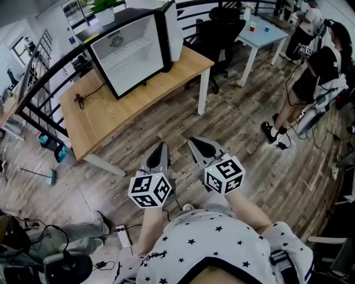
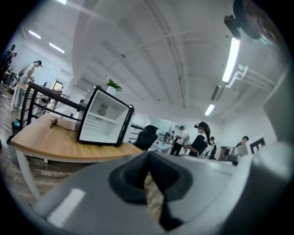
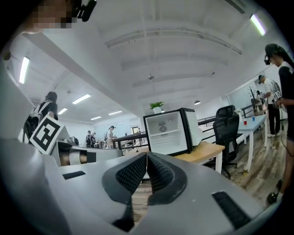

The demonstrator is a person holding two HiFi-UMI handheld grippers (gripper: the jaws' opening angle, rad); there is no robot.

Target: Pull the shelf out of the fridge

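Note:
A small black fridge (image 1: 130,52) stands on a wooden table (image 1: 105,116) with its door (image 1: 173,30) swung open to the right. Its white inside holds a wire shelf (image 1: 133,55), also seen in the right gripper view (image 3: 166,131) and the left gripper view (image 2: 98,119). Both grippers hover side by side over the floor, well short of the table. My left gripper (image 1: 161,147) (image 2: 148,160) is shut with nothing in it. My right gripper (image 1: 194,142) (image 3: 146,158) is shut too, its ribbed pads touching, and holds nothing.
A potted plant (image 1: 102,11) sits on the fridge and a cable (image 1: 83,100) lies on the table. A black office chair (image 1: 219,28) and a white table (image 1: 260,30) stand behind. People (image 1: 316,72) stand at the right. A black railing (image 1: 33,89) runs along the left.

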